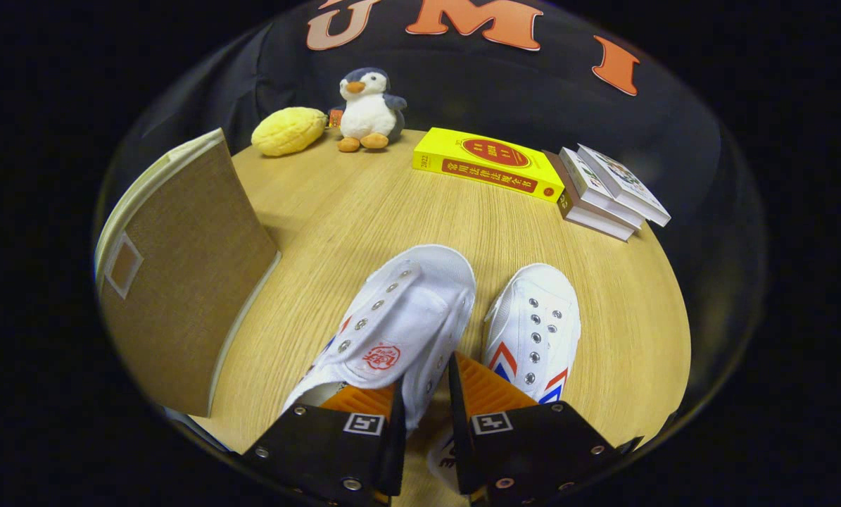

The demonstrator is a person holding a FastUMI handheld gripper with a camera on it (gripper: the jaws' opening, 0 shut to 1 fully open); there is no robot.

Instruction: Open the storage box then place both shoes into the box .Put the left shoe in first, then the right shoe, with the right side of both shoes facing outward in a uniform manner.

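The gripper [426, 394] blocks the heel ends of both shoes. One finger sits inside the opening of the left shoe [399, 317], hiding its heel and insole; the other stands against that shoe's outer wall, and whether both actually press the canvas I can't tell. The right shoe [536, 324] loses its heel behind that finger — only the front half shows. The storage box [181, 274] runs out of sight at its near corner, its interior unseen. The label on its front and the print on the stacked books [606, 193] are too small to make out.
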